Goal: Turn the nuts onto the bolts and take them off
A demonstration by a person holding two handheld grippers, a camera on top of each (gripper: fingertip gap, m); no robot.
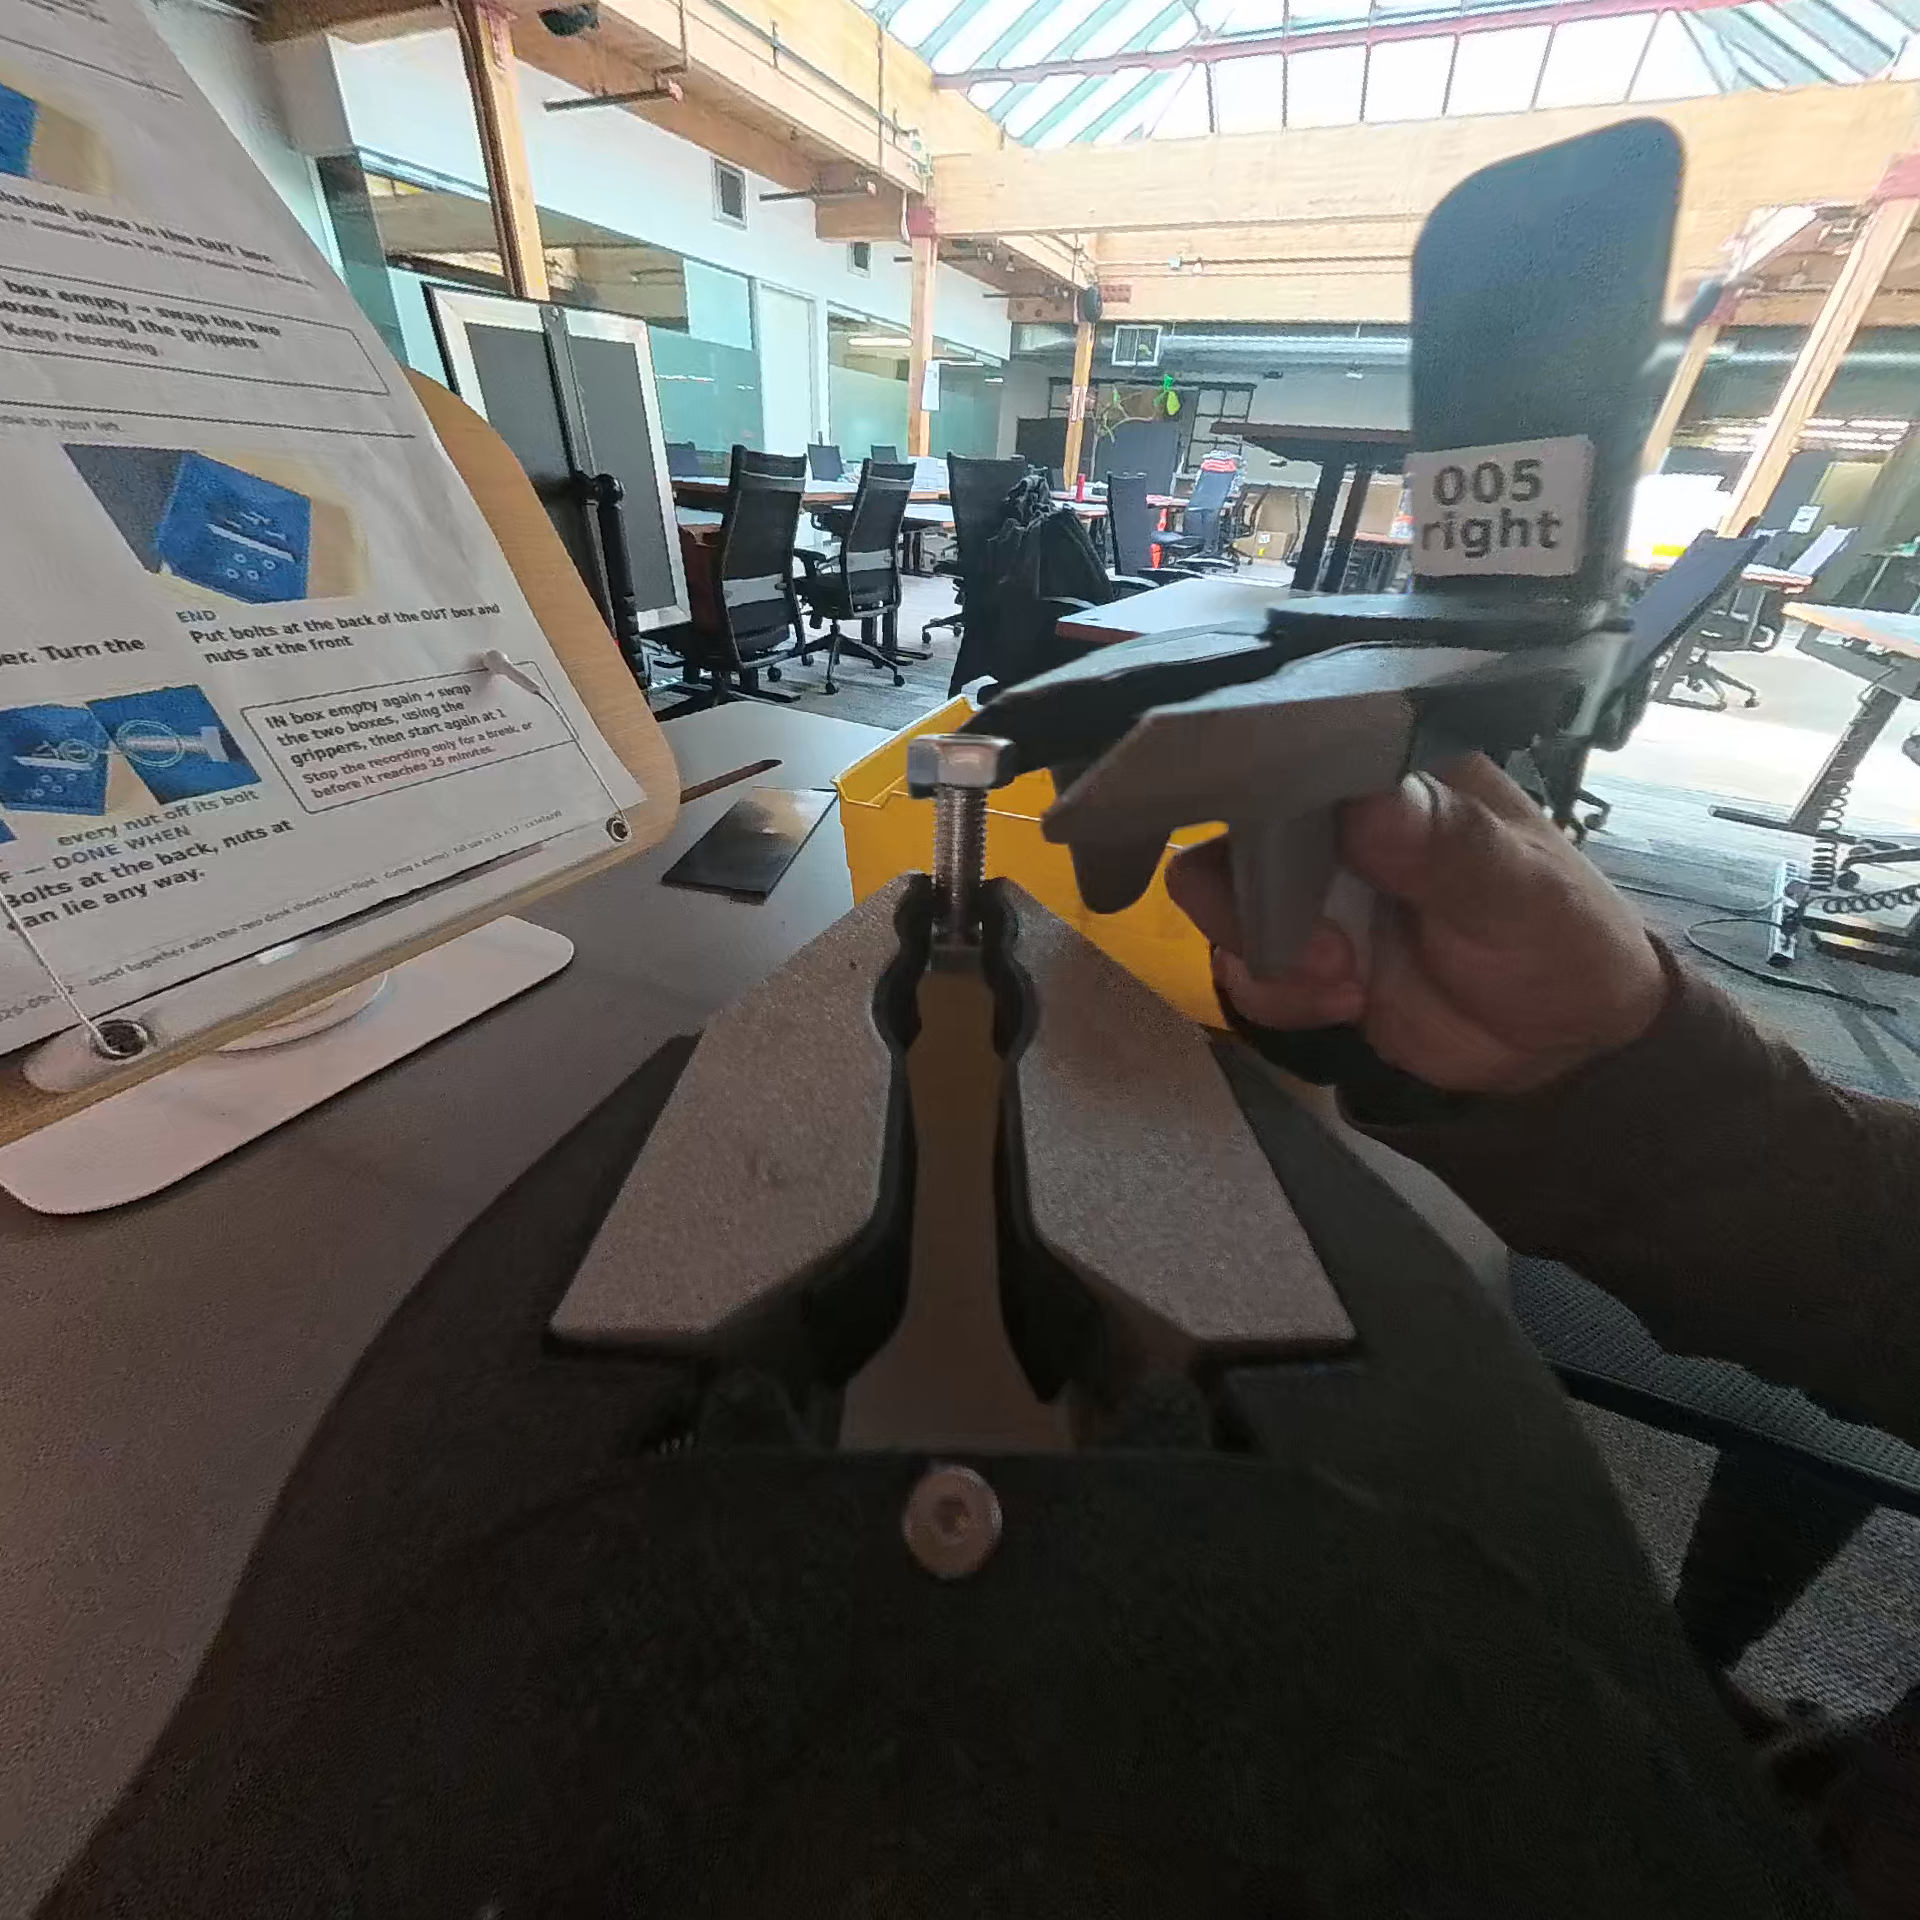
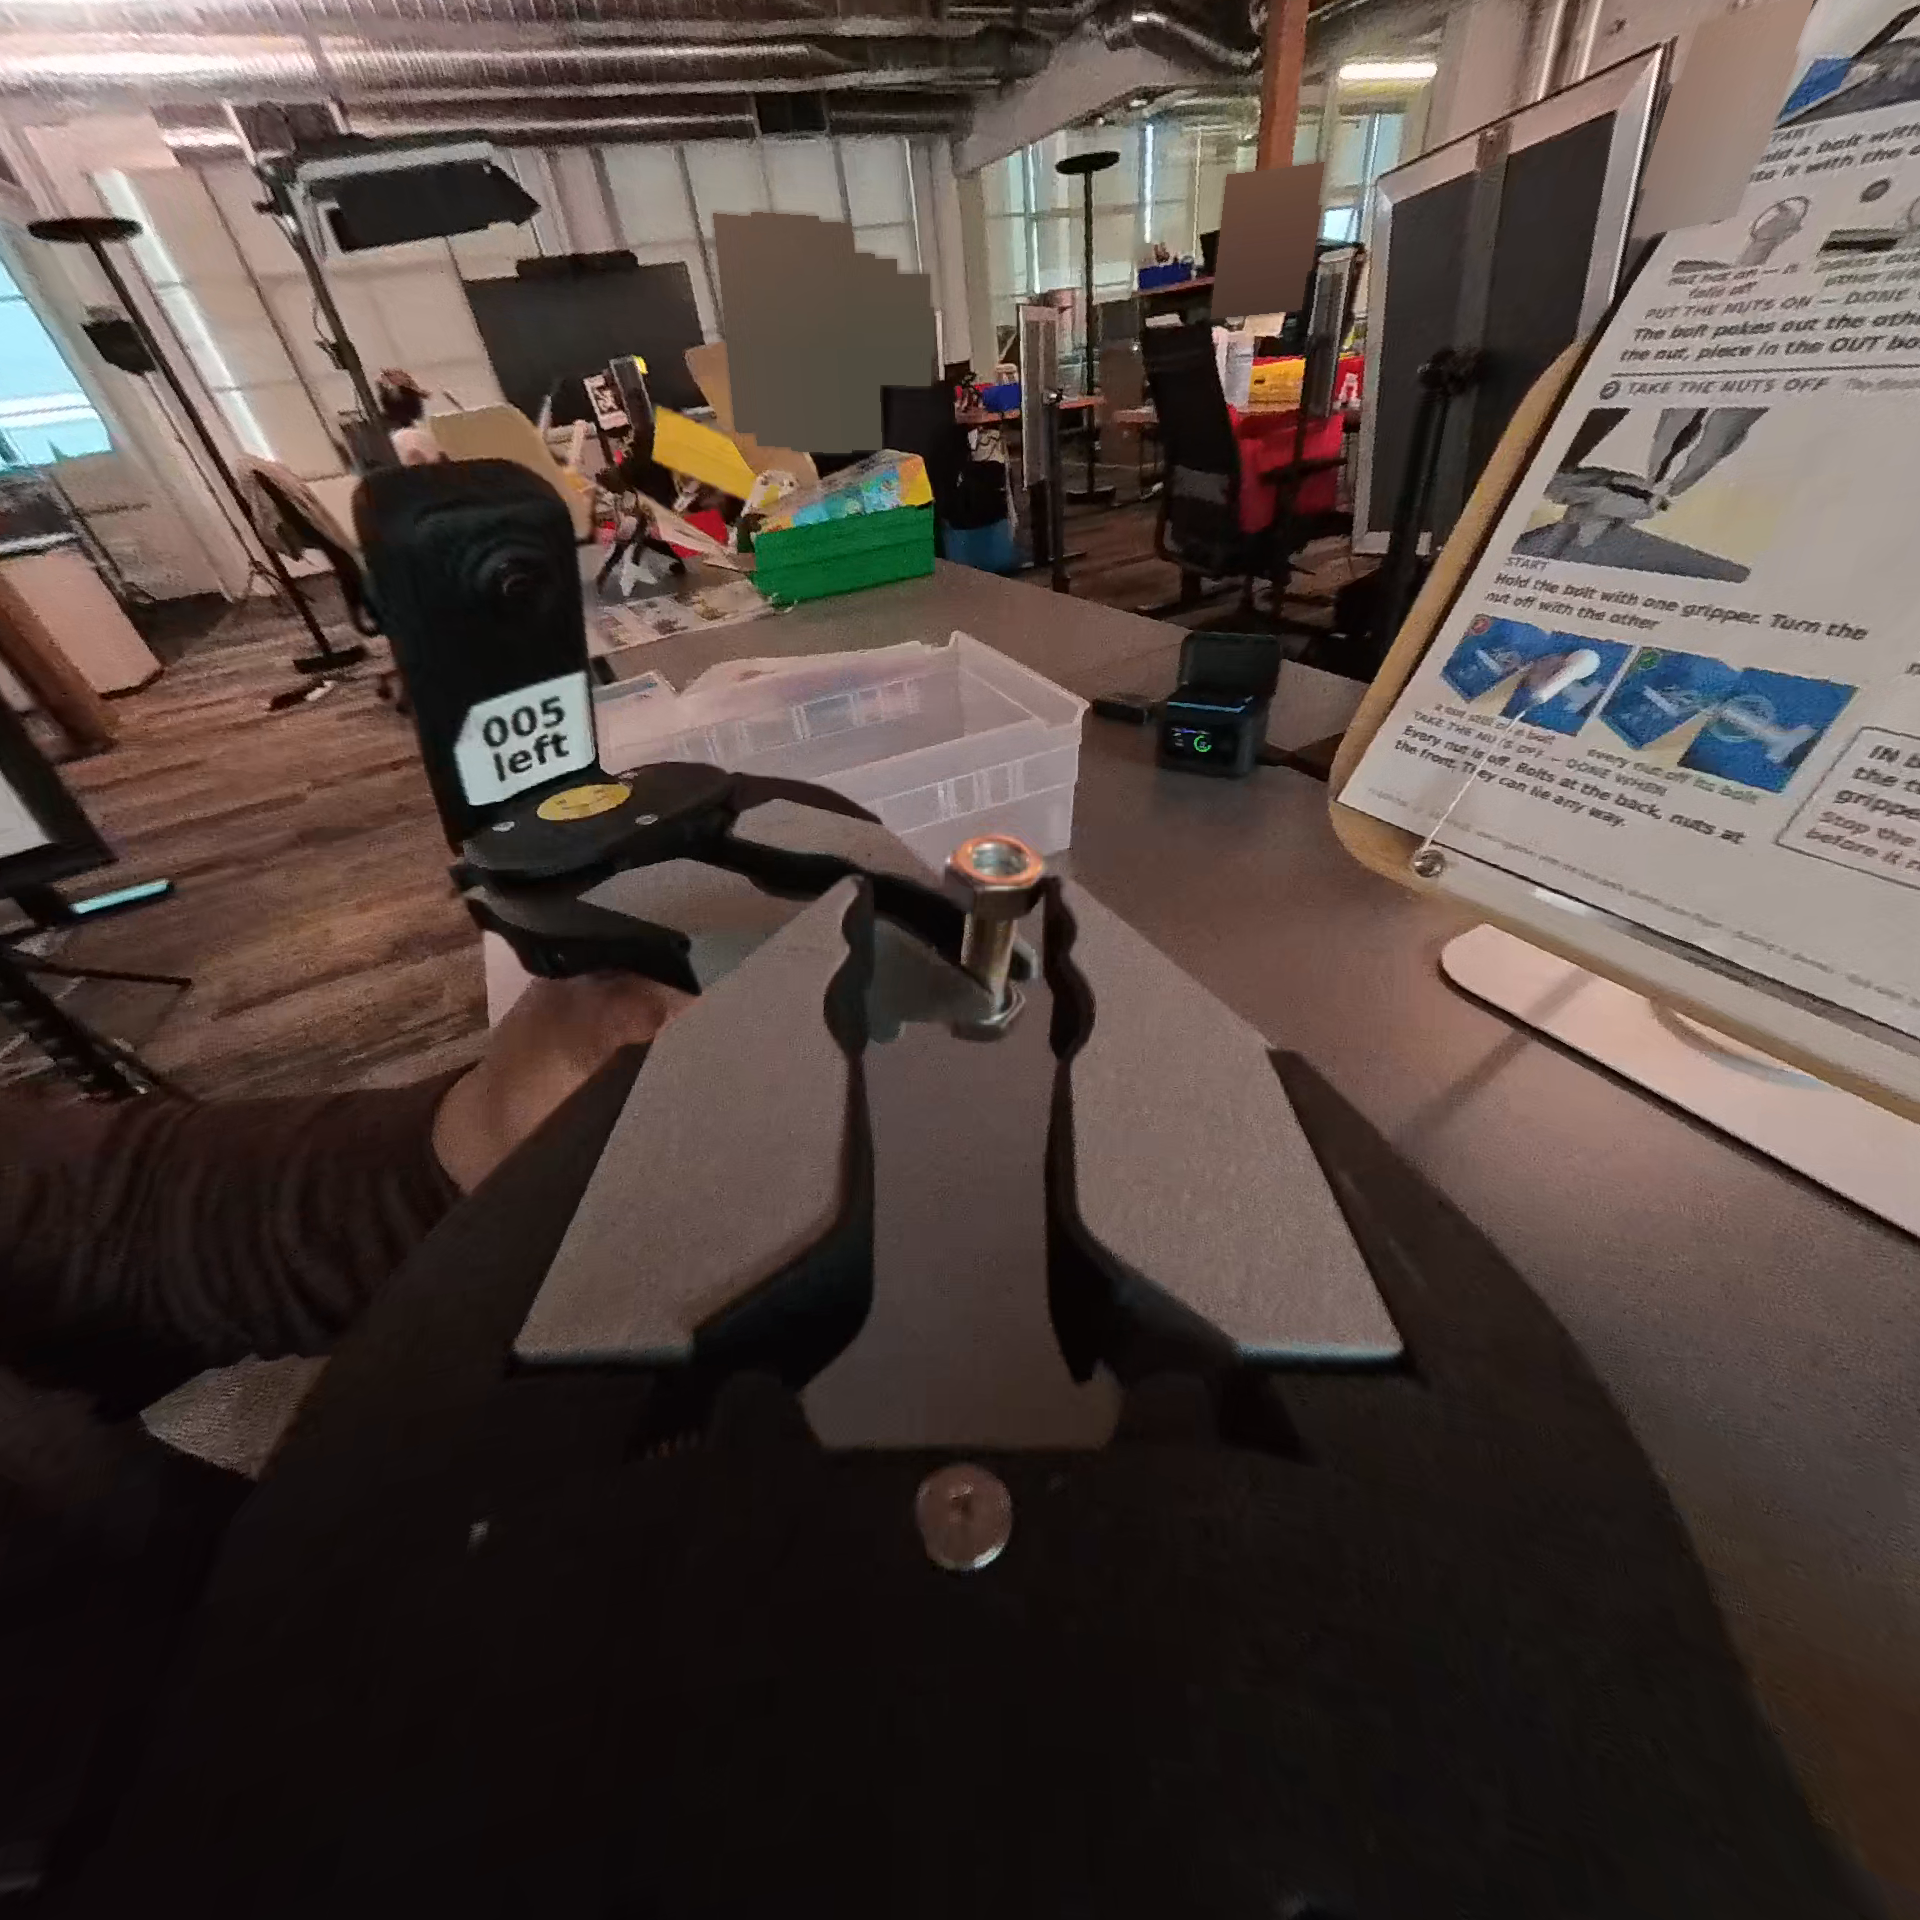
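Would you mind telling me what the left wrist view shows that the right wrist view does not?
Only the left wrist view shows the yellow bin behind the bolt and the flat dark plate on the table. Only the right wrist view shows the clear plastic tray and a small black device. Both show the left gripper clamping the bolt, the nut, and the instruction sheet.

A silver bolt (image 1: 958,854) stands upright above the counter (image 1: 312,1195), its head low, clamped at the tips of the left gripper (image 1: 954,940), its threaded shaft bare up to the top. A hexagonal silver nut (image 1: 958,764) sits on the bolt's upper end, its round bore facing upward, beside the right gripper (image 2: 951,935).
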